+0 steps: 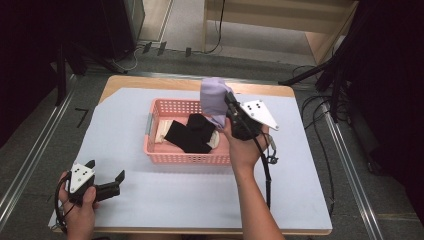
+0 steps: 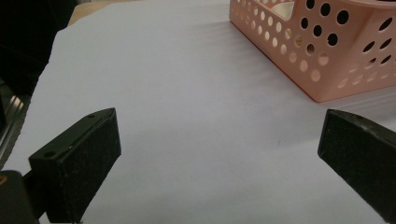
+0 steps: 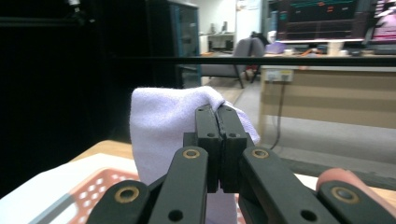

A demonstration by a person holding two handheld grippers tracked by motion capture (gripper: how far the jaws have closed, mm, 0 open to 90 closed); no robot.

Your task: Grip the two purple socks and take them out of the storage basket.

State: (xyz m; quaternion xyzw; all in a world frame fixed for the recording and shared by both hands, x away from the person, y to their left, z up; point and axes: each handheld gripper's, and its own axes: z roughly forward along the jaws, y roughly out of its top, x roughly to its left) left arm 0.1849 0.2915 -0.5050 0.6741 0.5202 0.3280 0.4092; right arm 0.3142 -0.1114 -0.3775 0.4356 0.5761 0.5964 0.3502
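The right gripper (image 1: 229, 100) is clamped fully on a lilac cloth (image 1: 214, 100), jaws pressed together with the fabric pinched at their tips. The cloth hangs above the far right corner of the pink basket (image 1: 165, 155), clear of the rim. Inside the basket lie black garments (image 1: 192, 134) over a pale item (image 1: 162, 134).

The left gripper (image 1: 106, 176) rests on the surface in front of the basket's near left corner, jaws wide apart with nothing between them.

Step in hand, as judged: transfer of the cloth between basket and surface. Whether it is entering or leaving the basket cannot be told.

Next move calls for carrying the cloth high enough that its hanging end clears the basket wall, then opening the jaws only once the fabric is supported.
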